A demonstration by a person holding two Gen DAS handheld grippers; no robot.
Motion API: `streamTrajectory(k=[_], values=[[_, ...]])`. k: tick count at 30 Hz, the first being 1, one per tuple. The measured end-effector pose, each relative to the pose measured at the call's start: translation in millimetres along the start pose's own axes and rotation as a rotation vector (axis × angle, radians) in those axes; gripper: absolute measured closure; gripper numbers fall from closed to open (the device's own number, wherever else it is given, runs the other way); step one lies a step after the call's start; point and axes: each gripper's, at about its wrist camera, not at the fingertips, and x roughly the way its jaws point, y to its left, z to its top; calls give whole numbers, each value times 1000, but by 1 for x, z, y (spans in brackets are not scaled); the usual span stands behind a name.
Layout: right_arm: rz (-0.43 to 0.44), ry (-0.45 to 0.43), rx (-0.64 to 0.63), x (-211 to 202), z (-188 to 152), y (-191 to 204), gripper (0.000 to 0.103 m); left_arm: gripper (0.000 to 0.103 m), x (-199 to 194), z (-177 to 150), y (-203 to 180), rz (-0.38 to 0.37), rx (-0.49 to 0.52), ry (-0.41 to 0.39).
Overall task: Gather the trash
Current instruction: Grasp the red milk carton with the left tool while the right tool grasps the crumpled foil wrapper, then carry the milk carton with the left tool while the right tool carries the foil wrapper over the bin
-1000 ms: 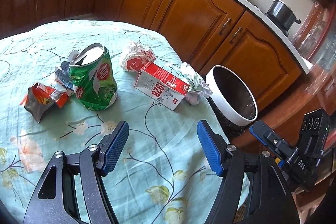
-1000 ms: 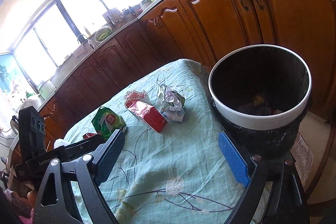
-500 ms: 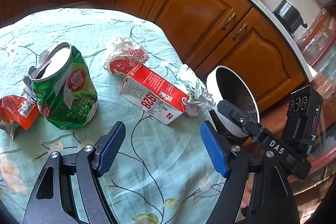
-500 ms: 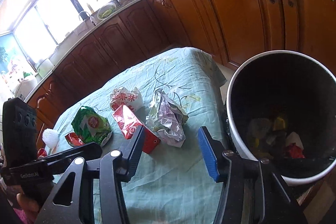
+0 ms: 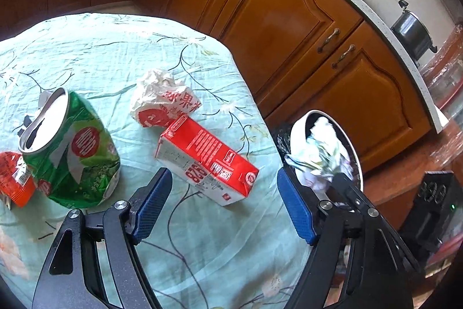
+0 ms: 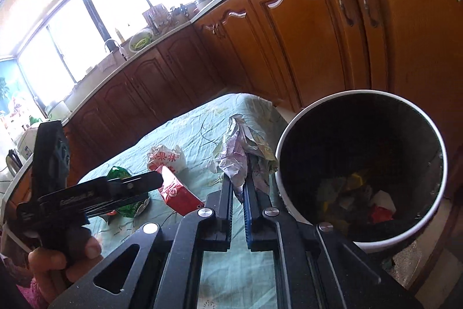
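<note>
1. The right gripper (image 6: 238, 187) is seen clamped on one crumpled foil wrapper (image 6: 241, 161), which is pinched between its nearly touching pads and held just beside the rim of the one white-rimmed bin (image 6: 292, 132).
2. The left gripper (image 5: 224, 204) is seen with its jaws wide and opening; nothing is pressed by its blue pads, and the near end of one red milk carton (image 5: 208, 161) is framed between them on the table.
3. On the flowered tablecloth (image 5: 101, 48), left of the bin, four pieces of trash are counted: the carton, one crumpled white bag (image 5: 162, 103) touching its far end, one crushed green can (image 5: 69, 152) standing farther left, and one red packet (image 5: 13, 178) farthest from the bin.
4. Inside the bin, several mixed scraps (image 6: 356, 193) are seen.
5. One hand (image 6: 58, 259) is seen gripping the left gripper's handle.
</note>
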Motion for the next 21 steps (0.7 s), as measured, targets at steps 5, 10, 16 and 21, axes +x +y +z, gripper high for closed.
streamTrajectory(k=[5, 10, 16, 21], values=[[0, 6, 29, -10, -6, -7, 97, 21, 30, 7, -18, 159, 9, 1], [10, 12, 42, -15, -13, -6, 97, 45, 44, 0, -10, 196, 54, 35], [32, 4, 58, -23, -21, -4, 97, 70, 12, -17, 4, 131, 128, 24], [31, -3, 68, -30, -25, -3, 97, 72, -15, -33, 2, 53, 184, 11]])
